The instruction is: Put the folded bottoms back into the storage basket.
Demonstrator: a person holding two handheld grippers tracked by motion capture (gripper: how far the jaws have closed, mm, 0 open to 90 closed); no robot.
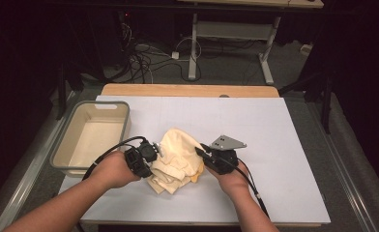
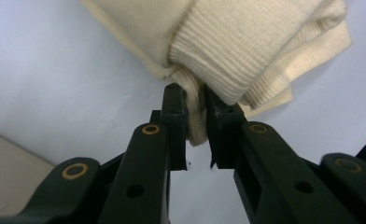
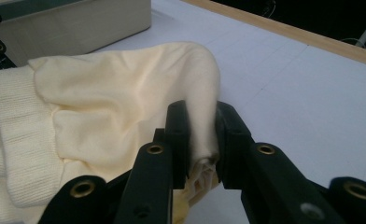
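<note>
1. Left gripper (image 2: 197,116) jaws nearly together, clamped on a pinch of cream fabric just below the ribbed cuff edge of the cream garment (image 2: 246,42); in the high view the left gripper (image 1: 154,150) sits at the garment's left edge, held in the left hand (image 1: 112,169)
2. Right gripper (image 3: 200,135) jaws close together, clamped on a fold of the garment's smooth cream fabric (image 3: 125,93); in the high view the right gripper (image 1: 202,152) meets the garment's right edge, grey three-cornered plate on top, right hand (image 1: 233,176) behind it
3. Cream garment (image 1: 178,159) bunched in a heap on the white table surface (image 1: 274,145), between the two grippers, near the front edge; ribbed part toward the left gripper
4. Grey bin (image 1: 64,145) with beige inside stands at the table's left edge, just left of the left gripper; nothing seen inside it
5. Bin wall (image 3: 78,28) also shows beyond the garment in the right gripper view
</note>
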